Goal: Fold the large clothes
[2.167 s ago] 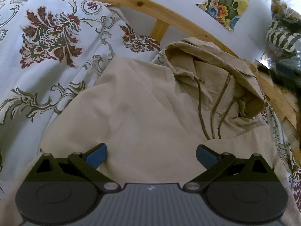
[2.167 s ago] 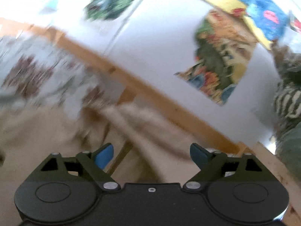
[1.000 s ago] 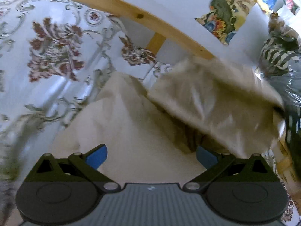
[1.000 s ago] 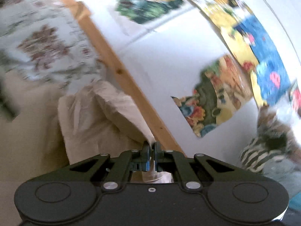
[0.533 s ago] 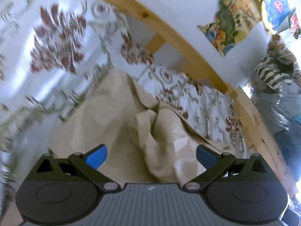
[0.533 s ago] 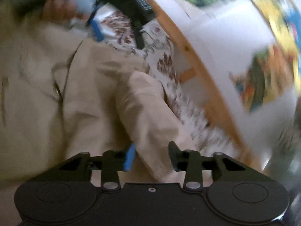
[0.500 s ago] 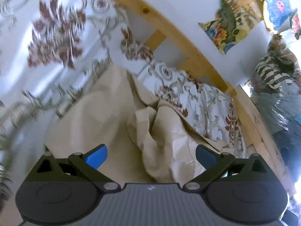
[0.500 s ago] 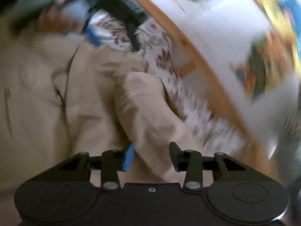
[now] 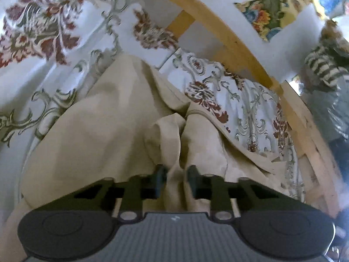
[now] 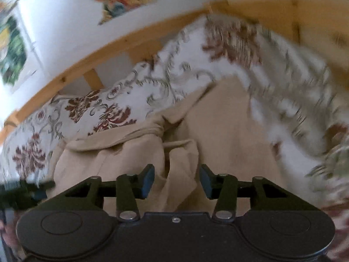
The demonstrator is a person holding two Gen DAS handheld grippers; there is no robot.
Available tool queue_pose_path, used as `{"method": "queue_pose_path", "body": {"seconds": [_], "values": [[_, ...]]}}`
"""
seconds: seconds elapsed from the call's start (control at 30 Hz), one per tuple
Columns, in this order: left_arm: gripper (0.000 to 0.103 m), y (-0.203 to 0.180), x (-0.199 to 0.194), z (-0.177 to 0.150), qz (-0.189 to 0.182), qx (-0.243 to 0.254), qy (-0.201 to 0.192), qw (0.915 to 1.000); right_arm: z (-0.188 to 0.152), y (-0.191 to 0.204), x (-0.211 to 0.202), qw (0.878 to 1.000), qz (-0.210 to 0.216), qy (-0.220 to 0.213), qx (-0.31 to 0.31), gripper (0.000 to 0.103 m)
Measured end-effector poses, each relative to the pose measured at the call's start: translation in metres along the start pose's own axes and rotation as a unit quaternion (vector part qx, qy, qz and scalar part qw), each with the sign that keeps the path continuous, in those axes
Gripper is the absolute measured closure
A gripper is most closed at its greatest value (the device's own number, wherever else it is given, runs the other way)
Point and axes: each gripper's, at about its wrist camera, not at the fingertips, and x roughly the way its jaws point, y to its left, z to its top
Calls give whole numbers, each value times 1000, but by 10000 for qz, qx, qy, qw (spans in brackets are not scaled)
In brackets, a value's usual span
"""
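Floral bedspread (image 9: 246, 107), white with rust-red blooms and grey scrolls, carries the work. Left gripper (image 9: 175, 180) is closing, its dark pads pinching a soft ridge of the beige hoodie (image 9: 91, 131). Right gripper (image 10: 176, 182) is opening, blue pads standing apart from a rumpled fold between them. Crumpled matte cloth spreads over the bedspread, below the curved pale wooden bed rail (image 9: 229, 37).

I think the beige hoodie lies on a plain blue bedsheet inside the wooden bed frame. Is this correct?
Not quite. The left wrist view shows the beige hoodie on a white bedsheet with a dark red floral print, not a plain blue one. The wooden bed frame is right.
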Motion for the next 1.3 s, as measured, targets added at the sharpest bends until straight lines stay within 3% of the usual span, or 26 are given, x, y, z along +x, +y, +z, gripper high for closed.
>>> {"method": "queue_pose_path", "body": {"seconds": [0.07, 0.13, 0.2, 0.3, 0.37, 0.47, 0.53, 0.57, 0.6, 0.67, 0.77, 0.83, 0.9, 0.93, 1.0, 1.07, 1.13, 1.2, 1.3], "values": [[98, -5, -1, -4, -2, 184, -134, 9997, 1, 4, 22, 9999, 117, 103, 27, 57], [101, -12, -2, -6, 59, 368, -280, 9989, 4, 12, 36, 9996, 87, -159, -237, 80], [101, -17, -3, -4, 56, 479, -427, 9979, 11, 21, 43, 9972, -28, -542, -523, 92], [102, -19, 3, -4, 319, 680, -340, 9966, 24, 30, 48, 9896, -174, -1045, -969, 92], [101, -14, 10, -7, 505, 648, -162, 9965, 18, 35, 54, 9838, -559, -860, -1471, 91], [99, -5, 11, -7, 507, 408, -28, 9979, 6, 30, 67, 9821, -891, -514, -1581, 84], [95, -8, 6, -5, 552, 368, -108, 9977, 5, 34, 64, 9778, -1143, -579, -1658, 71], [79, -10, 3, -5, 645, 383, -136, 9971, 6, 40, 59, 9729, -1265, -721, -1795, 67], [56, -14, -1, -4, 823, 424, -161, 9956, 5, 47, 55, 9665, -1400, -878, -1965, 58], [32, -24, -10, -5, 1156, 518, -369, 9913, 1, 63, 50, 9469, -1737, -1207, -2423, 43], [25, -40, -21, -6, 1465, 853, -734, 9828, -8, 81, 52, 9135, -2054, -1584, -3133, 32], [19, -48, -25, -9, 1374, 1082, -920, 9803, -11, 88, 54, 8952, -2345, -1692, -3392, 25], [18, -54, -24, -12, 1235, 1263, -928, 9799, -13, 93, 52, 8853, -2475, -1875, -3461, 23], [18, -56, -20, -14, 1234, 1395, -831, 9790, -15, 95, 51, 8825, -2359, -2058, -3510, 16], [18, -60, -8, -21, 1445, 1678, -591, 9734, -19, 98, 53, 8811, -2052, -2133, -3687, 5], [18, -61, 12, -28, 2003, 2091, -208, 9569, -24, 99, 67, 8851, -2031, -1817, -3772, 8], [17, -57, 25, -32, 2248, 2235, 31, 9484, -26, 95, 81, 9014, -1973, -1340, -3613, 11], [16, -56, 27, -32, 2246, 2191, 28, 9495, -27, 83, 94, 9249, -1916, -897, -3160, 11], [16, -58, 21, -30, 2281, 2186, 115, 9487, -19, 71, 91, 9506, -1707, -744, -2483, 11]]}}
